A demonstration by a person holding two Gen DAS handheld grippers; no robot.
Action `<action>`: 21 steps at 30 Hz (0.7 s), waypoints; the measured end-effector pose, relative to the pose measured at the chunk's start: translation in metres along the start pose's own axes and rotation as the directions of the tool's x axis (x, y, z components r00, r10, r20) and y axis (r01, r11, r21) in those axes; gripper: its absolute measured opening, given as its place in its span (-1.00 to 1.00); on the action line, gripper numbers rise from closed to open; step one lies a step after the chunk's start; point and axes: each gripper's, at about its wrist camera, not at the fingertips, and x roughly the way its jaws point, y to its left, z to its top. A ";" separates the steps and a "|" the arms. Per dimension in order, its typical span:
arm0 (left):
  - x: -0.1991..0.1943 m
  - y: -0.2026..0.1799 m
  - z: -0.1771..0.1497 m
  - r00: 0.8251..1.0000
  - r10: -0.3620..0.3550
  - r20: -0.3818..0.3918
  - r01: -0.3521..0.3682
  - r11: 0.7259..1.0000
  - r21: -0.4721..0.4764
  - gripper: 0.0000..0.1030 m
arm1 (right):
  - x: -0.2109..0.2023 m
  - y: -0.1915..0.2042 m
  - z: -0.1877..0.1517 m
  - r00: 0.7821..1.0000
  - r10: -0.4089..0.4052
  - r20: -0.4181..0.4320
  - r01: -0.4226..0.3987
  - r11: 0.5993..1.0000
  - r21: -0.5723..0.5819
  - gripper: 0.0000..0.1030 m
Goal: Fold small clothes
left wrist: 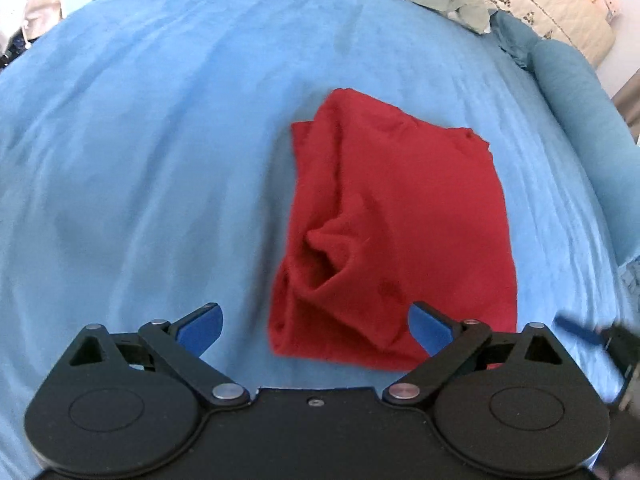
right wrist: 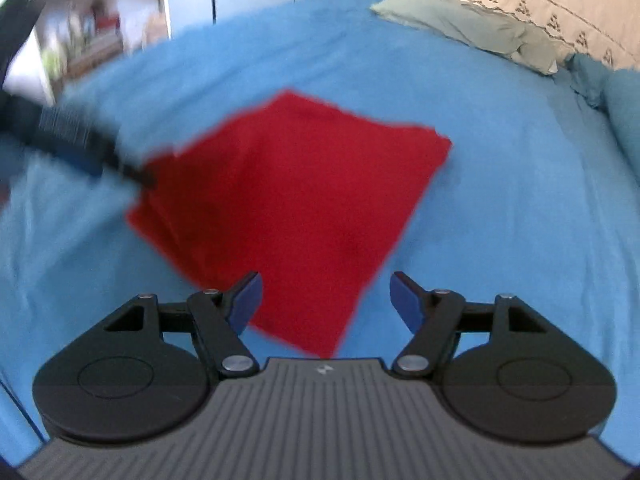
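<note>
A red garment [left wrist: 396,224] lies folded into a rough rectangle on the blue bedsheet [left wrist: 160,140], with a puckered crease near its near-left part. My left gripper [left wrist: 316,328] is open and empty, its blue pads just in front of the garment's near edge. In the right wrist view the same garment [right wrist: 296,208] lies flat and blurred. My right gripper [right wrist: 326,300] is open and empty above its near corner. The left gripper [right wrist: 72,140] shows blurred at the garment's left edge. The right gripper [left wrist: 600,340] shows at the left view's right edge.
A grey-green pillow [right wrist: 468,24] and a patterned cream quilt [right wrist: 540,4] lie at the head of the bed. A blue bolster [left wrist: 580,112] runs along the right side. Shelves [right wrist: 88,32] stand beyond the bed's far left edge.
</note>
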 end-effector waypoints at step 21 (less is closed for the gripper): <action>0.005 -0.004 0.029 0.995 -0.081 -0.049 0.083 0.996 0.022 -0.77 | 0.027 0.004 -0.023 0.997 -0.072 0.038 0.073 0.997 -0.023 -0.51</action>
